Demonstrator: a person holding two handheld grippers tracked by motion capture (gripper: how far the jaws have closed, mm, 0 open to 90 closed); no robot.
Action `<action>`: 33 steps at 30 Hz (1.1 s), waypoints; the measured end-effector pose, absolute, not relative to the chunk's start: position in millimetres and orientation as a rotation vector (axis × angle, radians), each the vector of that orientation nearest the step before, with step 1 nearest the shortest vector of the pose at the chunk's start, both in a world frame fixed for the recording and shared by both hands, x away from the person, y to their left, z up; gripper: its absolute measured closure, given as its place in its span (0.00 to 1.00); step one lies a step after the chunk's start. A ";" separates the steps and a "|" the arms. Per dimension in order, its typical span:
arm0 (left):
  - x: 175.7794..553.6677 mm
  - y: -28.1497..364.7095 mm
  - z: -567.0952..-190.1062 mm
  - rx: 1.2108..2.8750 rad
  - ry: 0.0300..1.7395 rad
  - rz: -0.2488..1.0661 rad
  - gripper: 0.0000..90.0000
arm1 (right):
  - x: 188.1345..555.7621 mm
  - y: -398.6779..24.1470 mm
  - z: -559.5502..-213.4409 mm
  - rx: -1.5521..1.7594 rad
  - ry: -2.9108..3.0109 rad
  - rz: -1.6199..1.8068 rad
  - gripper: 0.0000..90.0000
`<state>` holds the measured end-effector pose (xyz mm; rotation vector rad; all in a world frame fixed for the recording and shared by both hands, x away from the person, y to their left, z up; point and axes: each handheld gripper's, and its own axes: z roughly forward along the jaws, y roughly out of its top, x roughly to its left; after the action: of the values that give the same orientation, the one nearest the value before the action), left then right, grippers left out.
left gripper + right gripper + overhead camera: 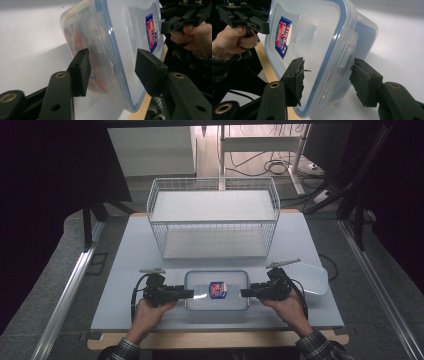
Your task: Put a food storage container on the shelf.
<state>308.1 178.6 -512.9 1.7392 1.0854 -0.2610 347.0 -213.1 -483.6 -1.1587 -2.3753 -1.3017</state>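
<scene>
High view: box (217, 290), clear with a blue-edged lid and a red-and-blue label (217, 289), lies at lower centre on the table (125, 270). My left gripper (190, 294) meets its left end, my right gripper (243, 293) its right end. A wire basket (214, 217) stands above centre. A second clear tub (312, 279) sits at the right, just beyond my right hand.

Left gripper view: box (117, 50) at centre between my jaws; the left pad touches its base wall, the right pad stands near the lid with a gap I cannot judge. My other gripper (175, 23) is at upper right.

Right gripper view: box (317, 50) at centre, both pads pressed on the end by the latch. My other gripper (260, 25) is at upper left.
</scene>
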 end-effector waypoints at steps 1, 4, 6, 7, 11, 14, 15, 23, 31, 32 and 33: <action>308.3 180.3 -514.0 1.719 1.090 -0.278 0.56 | 345.7 -212.7 -483.2 -1.173 -2.372 -1.303 0.52; 307.8 180.7 -512.5 1.705 1.100 -0.262 0.57 | 345.0 -213.1 -482.9 -1.212 -2.338 -1.314 0.54; 307.3 180.6 -511.4 1.700 1.103 -0.248 0.58 | 344.7 -213.2 -482.5 -1.220 -2.324 -1.325 0.55; 306.4 180.5 -509.0 1.706 1.102 -0.218 0.58 | 343.9 -213.2 -481.0 -1.225 -2.318 -1.345 0.57; 305.7 180.5 -507.5 1.700 1.108 -0.186 0.57 | 342.3 -210.2 -480.4 -1.215 -2.354 -1.370 0.57; 304.7 180.4 -502.7 1.700 1.107 -0.160 0.57 | 343.1 -209.9 -480.6 -1.211 -2.349 -1.377 0.57; 304.2 180.6 -498.3 1.698 1.101 -0.148 0.57 | 343.8 -209.9 -478.1 -1.201 -2.346 -1.394 0.57; 307.6 180.4 -473.9 1.712 1.052 -0.091 0.58 | 347.7 -211.1 -456.4 -1.143 -2.388 -1.481 0.57; 319.3 177.8 -438.5 1.721 1.009 -0.021 0.58 | 357.1 -212.9 -426.7 -1.123 -2.405 -1.557 0.57; 319.3 177.8 -438.5 1.721 1.009 -0.021 0.58 | 358.5 -213.2 -422.7 -1.121 -2.408 -1.568 0.57; 321.1 176.9 -429.7 1.720 1.003 -0.005 0.58 | 359.6 -213.3 -418.7 -1.118 -2.412 -1.580 0.57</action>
<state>321.1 176.9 -429.7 1.7201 1.0033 -0.0055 359.6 -213.3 -418.7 -1.1177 -2.4117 -1.5800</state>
